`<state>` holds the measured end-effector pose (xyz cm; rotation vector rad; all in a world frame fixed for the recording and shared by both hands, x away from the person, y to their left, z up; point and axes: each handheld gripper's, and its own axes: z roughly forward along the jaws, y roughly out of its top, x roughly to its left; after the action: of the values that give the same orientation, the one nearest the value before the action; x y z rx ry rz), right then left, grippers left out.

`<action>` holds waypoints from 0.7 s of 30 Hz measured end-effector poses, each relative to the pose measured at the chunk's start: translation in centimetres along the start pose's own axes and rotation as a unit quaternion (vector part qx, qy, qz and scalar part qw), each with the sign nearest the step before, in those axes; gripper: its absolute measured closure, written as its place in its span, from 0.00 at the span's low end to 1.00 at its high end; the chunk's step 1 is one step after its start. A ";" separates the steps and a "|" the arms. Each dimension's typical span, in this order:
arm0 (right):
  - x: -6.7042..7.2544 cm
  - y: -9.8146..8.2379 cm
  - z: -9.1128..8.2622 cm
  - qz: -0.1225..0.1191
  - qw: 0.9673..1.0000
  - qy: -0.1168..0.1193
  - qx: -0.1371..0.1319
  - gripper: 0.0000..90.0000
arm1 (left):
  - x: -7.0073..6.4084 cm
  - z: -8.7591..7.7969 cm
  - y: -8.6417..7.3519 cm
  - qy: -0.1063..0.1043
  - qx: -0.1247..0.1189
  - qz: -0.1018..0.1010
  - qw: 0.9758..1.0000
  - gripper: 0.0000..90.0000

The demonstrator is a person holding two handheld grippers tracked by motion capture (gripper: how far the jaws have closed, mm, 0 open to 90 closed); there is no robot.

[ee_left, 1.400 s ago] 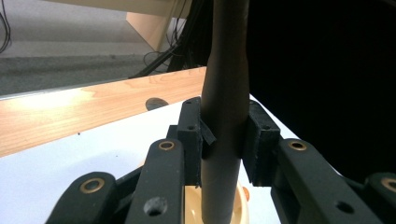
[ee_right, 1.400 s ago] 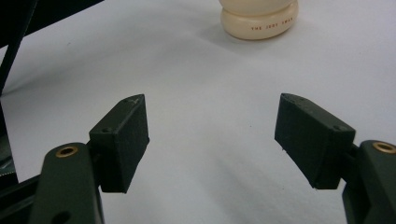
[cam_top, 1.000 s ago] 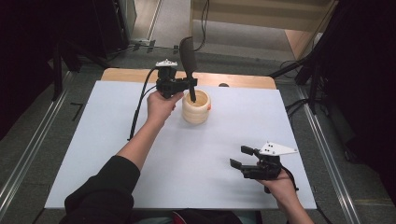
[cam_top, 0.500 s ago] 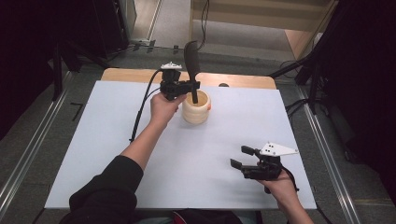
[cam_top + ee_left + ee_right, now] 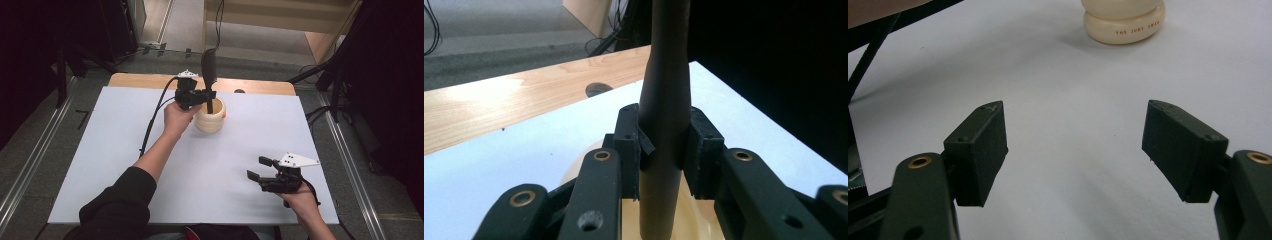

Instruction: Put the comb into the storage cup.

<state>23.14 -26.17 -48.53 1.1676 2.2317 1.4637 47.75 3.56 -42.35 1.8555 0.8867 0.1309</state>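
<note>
My left claw [image 5: 209, 96] is pinching a dark utensil handle [image 5: 209, 70], its 2 pads pressed against opposite sides of the shaft. In the left gripper view the left claw [image 5: 665, 150] grips the dark utensil handle [image 5: 666, 100] where it is thick and round, and the shaft runs upright between the pads, rising out of the top of the picture and dropping down below them. Directly beneath this claw sits a cream ceramic pot [image 5: 210, 116], and the lower end of the handle goes down into its mouth; the cream ceramic pot [image 5: 696, 220] shows as a pale curve just under the jaws. I cannot tell whether the tip touches the bottom inside.

Above my left claw the handle widens into a flat dark blade that leans slightly away from me. The cable from this claw trails back along my forearm over the white surface [image 5: 100, 150].

My right claw [image 5: 260, 169] is spread wide with nothing between its pads, resting low over the white surface well apart from the pot, on the near side toward me. In the right gripper view the right claw [image 5: 1075, 145] points across bare white sheet, and the pot [image 5: 1124, 20] stands far ahead of it, a line of small print on its base.

Beyond my left claw a strip of wooden tabletop [image 5: 260, 86] edges the white sheet.
</note>
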 end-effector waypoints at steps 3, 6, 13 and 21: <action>0.1 0.0 0.1 0.000 1.000 0.001 0.001 0.27 | -0.1 0.2 -0.2 0.002 0.003 0.004 1.000 0.80; 0.1 0.0 0.0 0.000 1.000 0.000 -0.001 0.27 | 0.0 0.4 -0.4 0.002 0.007 0.005 1.000 0.80; 0.0 0.0 0.0 0.000 1.000 0.000 0.000 0.27 | 0.2 0.5 -0.8 0.003 0.003 0.004 1.000 0.80; 0.0 0.0 0.0 0.000 1.000 -0.001 0.000 0.27 | 0.7 0.5 -1.5 -0.001 0.004 -0.003 1.000 0.80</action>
<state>23.12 -26.13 -48.55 1.1692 2.2308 1.4627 47.71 3.87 -44.01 1.8601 0.8931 0.1209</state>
